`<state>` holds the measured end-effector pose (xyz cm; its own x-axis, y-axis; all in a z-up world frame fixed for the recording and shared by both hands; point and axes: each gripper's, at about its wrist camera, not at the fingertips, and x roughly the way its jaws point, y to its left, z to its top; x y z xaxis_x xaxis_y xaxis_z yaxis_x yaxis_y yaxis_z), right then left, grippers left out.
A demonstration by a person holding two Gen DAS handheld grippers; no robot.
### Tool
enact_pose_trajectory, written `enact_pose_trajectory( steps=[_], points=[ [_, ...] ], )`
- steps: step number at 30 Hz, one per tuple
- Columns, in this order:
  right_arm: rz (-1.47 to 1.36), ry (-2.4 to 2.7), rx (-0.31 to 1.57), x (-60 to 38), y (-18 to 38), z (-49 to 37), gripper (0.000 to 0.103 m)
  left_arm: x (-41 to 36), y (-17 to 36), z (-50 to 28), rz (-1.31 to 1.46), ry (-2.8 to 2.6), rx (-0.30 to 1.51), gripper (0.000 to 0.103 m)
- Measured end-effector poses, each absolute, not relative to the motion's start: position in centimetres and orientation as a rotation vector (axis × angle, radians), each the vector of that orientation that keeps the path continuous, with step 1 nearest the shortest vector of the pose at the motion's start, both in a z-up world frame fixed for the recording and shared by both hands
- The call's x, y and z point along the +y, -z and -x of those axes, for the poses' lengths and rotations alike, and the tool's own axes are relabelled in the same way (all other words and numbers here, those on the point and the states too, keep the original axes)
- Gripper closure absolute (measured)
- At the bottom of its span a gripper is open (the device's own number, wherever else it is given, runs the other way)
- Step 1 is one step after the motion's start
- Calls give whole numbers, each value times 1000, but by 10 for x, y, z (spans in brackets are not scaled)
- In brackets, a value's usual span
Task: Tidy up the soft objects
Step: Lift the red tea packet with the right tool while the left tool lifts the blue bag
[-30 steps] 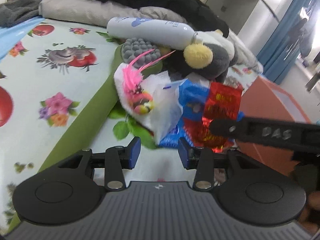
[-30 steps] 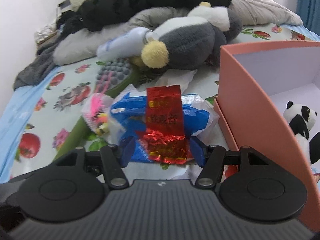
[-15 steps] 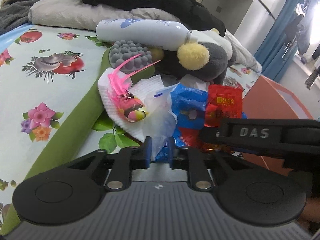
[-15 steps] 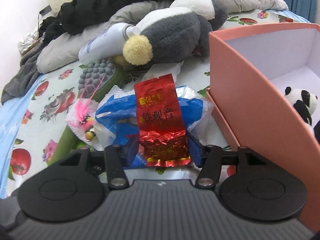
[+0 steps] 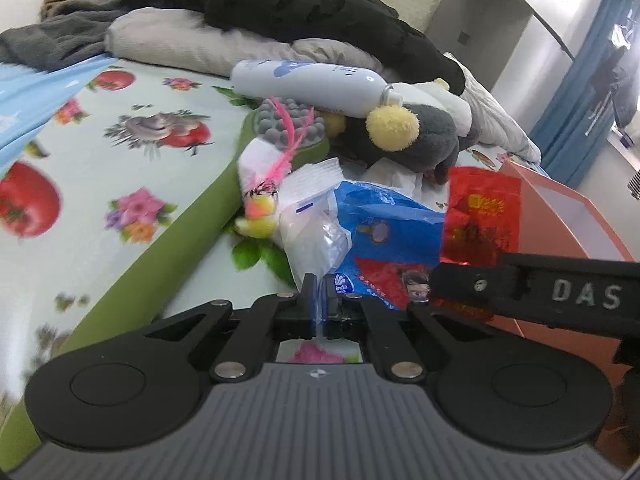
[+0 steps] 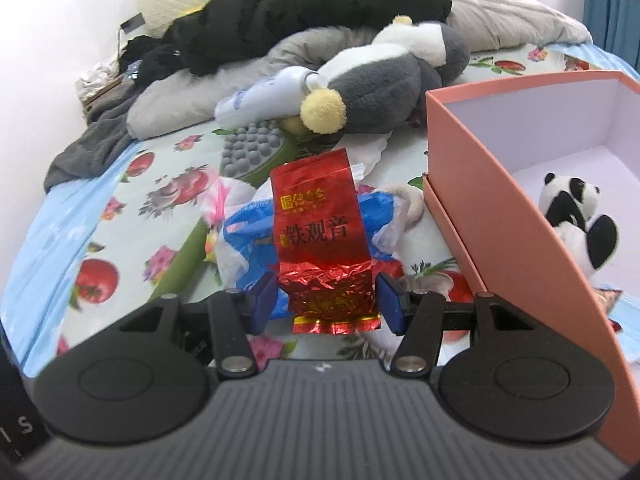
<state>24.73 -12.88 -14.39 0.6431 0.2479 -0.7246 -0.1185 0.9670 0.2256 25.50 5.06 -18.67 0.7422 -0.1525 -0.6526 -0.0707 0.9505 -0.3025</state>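
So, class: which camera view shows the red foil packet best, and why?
The right wrist view: the red foil packet stands upright and faces the camera between the right gripper's pads, printed characters legible. The left wrist view shows it off to the side, blurred.

The left gripper (image 5: 319, 305) points down at a slant, its black jaws pinched together on the thin edge of a clear plastic bag (image 5: 316, 236). The right gripper (image 6: 326, 304) tilts down likewise, its blue-padded jaws clamped either side of a red foil packet (image 6: 324, 248), holding it upright.
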Motion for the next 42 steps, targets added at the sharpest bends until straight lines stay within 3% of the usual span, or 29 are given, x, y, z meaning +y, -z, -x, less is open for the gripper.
enact_pose_trajectory(
  steps=[10, 24, 42],
  points=[
    [-129, -226, 847, -150, 134, -193, 46, 53, 171, -179, 359, -31, 750, 100],
    [-88, -240, 984, -169, 173, -128, 49, 40, 157, -95, 347, -100, 776, 100],
    [-144, -267, 984, -188, 186, -156, 49, 2, 154, -63, 364, 45, 854, 100]
  ],
)
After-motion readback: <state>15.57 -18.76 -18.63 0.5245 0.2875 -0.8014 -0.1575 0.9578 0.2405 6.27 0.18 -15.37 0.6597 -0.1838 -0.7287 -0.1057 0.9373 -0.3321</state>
